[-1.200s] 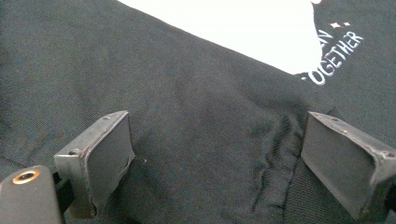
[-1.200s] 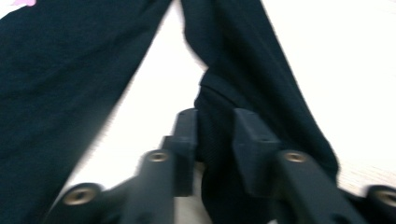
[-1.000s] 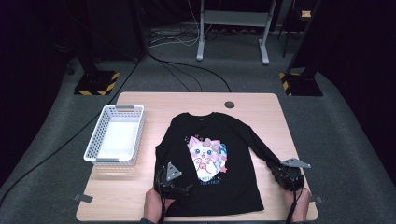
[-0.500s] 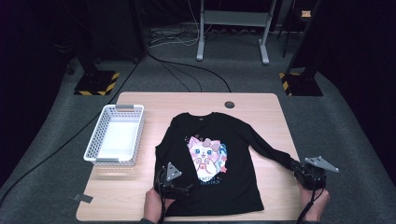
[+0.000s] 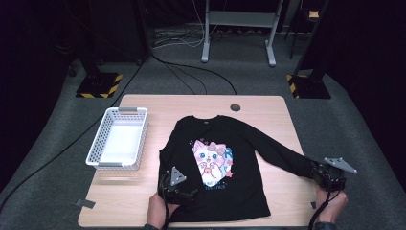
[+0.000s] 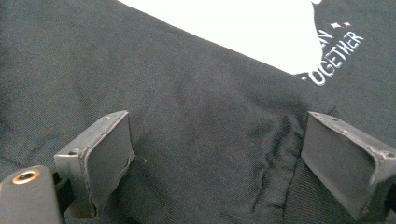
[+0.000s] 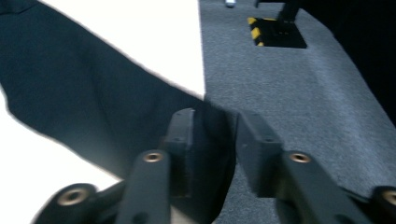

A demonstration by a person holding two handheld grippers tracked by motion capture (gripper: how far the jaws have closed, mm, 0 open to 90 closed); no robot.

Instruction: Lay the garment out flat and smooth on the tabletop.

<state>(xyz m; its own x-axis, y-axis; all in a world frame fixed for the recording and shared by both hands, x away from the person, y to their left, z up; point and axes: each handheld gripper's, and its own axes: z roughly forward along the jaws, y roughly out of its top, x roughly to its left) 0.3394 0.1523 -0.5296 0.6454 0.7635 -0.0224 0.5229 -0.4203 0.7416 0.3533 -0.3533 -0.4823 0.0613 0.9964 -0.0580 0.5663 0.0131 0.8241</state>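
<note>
Black long-sleeve shirt [image 5: 215, 167] with a cat print is lying flat, front up, on the wooden table [image 5: 201, 103], just right of the white basket [image 5: 119, 139]. Left gripper [image 6: 215, 158] is resting on the shirt's lower left part, jaws standing wide apart with a rumpled seam of cloth running between them, nearer one pad (neither pad is pressing on it). Right gripper [image 7: 212, 149] is sitting at the shirt's far right, at the stretched-out sleeve's cuff [image 7: 215, 121] by the table's right edge; its jaws have just been opening, and the cuff is hanging in the gap against one pad, no longer clamped by both. A person's hands are gripping both tools from the table's near edge. Grey carpet [image 5: 335, 124] is surrounding the table, with black stands on yellow-striped bases [image 5: 100, 85] and cables beyond the basket's far side.
</note>
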